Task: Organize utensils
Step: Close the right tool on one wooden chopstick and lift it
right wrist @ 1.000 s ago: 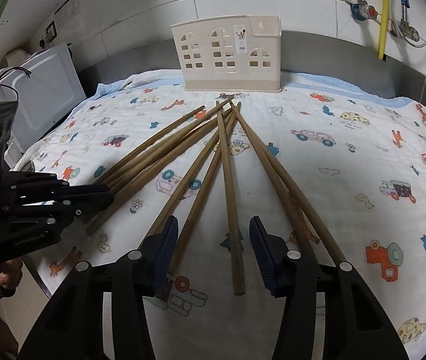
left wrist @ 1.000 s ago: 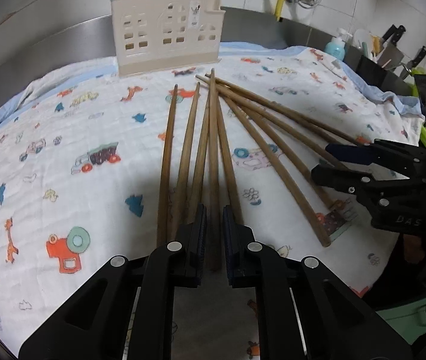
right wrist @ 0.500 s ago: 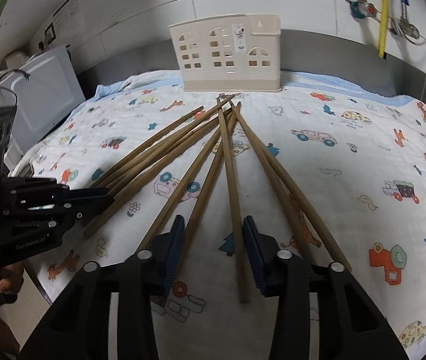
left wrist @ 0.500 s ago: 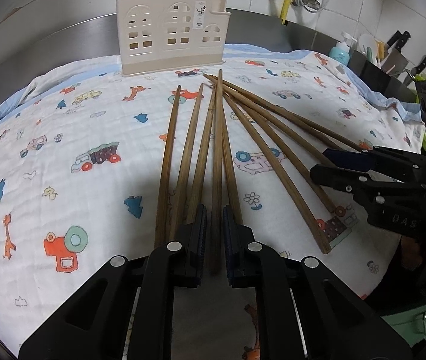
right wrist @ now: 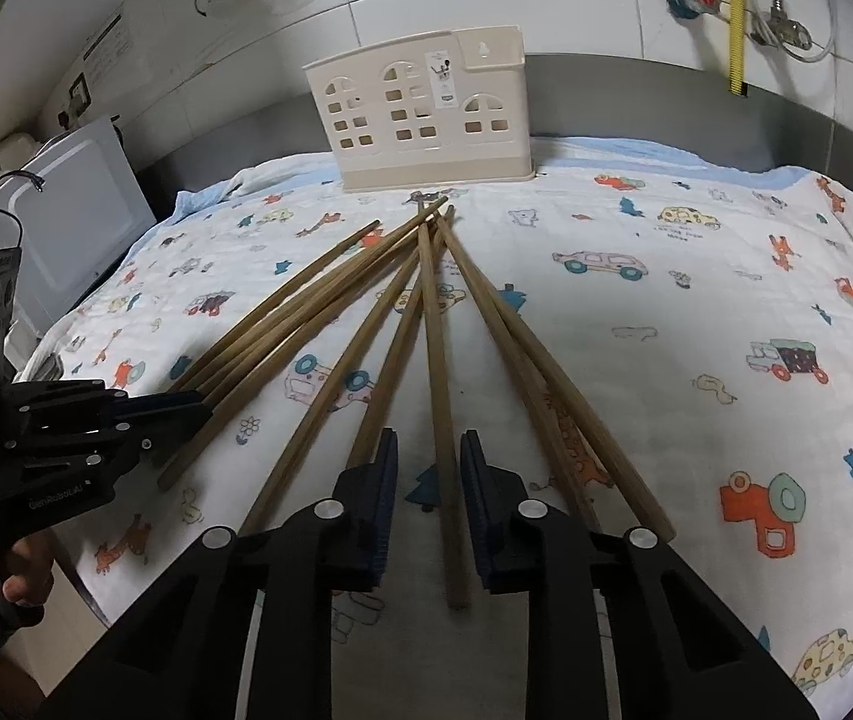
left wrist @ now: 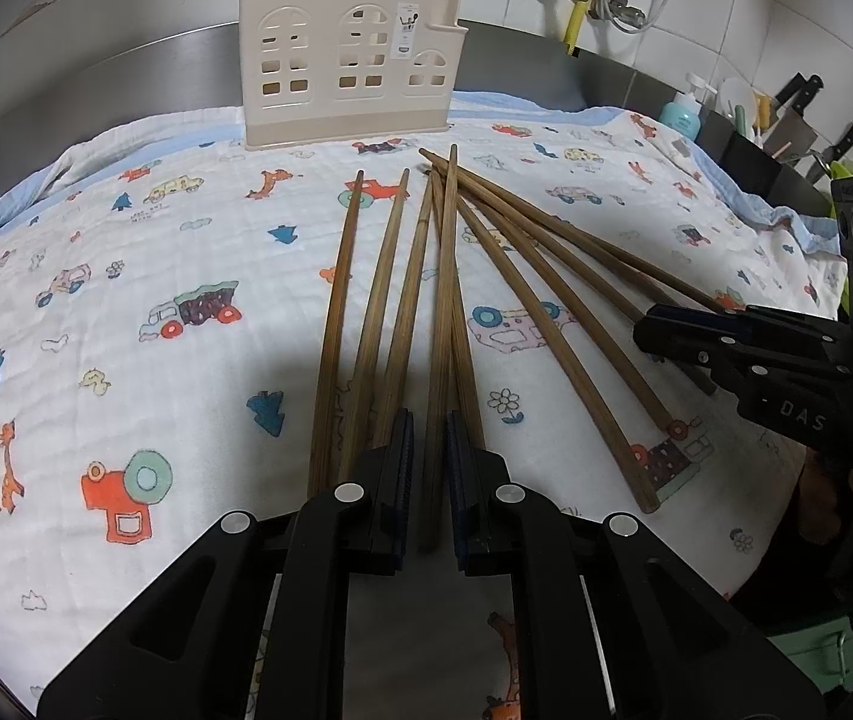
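Observation:
Several long wooden chopsticks (left wrist: 402,300) lie fanned out on a cartoon-print cloth (left wrist: 126,276), tips toward a cream house-shaped utensil holder (left wrist: 348,66) at the back. My left gripper (left wrist: 426,438) is shut on one chopstick (left wrist: 443,312), which is lifted off the others. My right gripper (right wrist: 426,456) is narrowly open, its fingers either side of a chopstick (right wrist: 435,372) without touching it. The holder (right wrist: 426,114) and the left gripper (right wrist: 144,414) also show in the right wrist view. The right gripper (left wrist: 684,330) shows at the right of the left wrist view.
A steel backsplash and tiled wall stand behind the holder. A soap bottle (left wrist: 681,114) and knives (left wrist: 798,120) sit at the far right. A white appliance (right wrist: 72,216) stands at the left. The cloth's front edge (right wrist: 90,576) drops off the counter.
My left gripper has lifted its chopstick and drawn back slightly. My right gripper's fingers have narrowed around the middle chopstick.

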`<state>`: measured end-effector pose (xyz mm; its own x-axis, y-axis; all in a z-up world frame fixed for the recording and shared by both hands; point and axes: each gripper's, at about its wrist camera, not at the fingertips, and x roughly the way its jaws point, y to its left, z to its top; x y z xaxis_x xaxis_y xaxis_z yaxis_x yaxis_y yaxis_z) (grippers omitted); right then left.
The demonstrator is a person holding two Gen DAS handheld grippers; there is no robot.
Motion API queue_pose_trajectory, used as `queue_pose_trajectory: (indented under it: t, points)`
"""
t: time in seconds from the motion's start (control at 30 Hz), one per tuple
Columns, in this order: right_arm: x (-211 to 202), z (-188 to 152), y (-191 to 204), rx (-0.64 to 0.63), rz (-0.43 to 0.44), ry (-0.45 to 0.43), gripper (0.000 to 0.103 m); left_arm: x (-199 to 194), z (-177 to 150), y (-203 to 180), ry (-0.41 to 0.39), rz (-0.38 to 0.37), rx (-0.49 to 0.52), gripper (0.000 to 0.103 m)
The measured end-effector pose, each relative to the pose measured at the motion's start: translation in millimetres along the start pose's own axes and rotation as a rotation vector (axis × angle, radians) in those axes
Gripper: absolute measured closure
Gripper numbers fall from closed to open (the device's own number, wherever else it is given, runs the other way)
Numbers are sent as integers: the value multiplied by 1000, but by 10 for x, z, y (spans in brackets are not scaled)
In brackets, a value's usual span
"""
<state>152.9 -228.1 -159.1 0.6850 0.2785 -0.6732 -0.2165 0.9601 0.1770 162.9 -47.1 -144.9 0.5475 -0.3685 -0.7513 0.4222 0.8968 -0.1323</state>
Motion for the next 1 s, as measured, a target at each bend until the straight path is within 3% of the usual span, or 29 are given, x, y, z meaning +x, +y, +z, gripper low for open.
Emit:
queue_pose_trajectory:
  t: [0.17, 0.33, 0.63, 1.0]
  points:
    - [14, 6, 21, -9, -13, 2, 87, 2, 0, -16, 2, 14, 4, 92]
    - [27, -17, 93, -64, -79, -10, 92, 5, 2, -56, 0, 44, 13, 93]
    - [-109, 5, 102, -63, -88, -49, 96, -49, 17, -52, 5, 52, -11, 97]
    - [-662, 254, 199, -65, -76, -185, 96, -538, 128, -75, -123, 20, -32, 98]
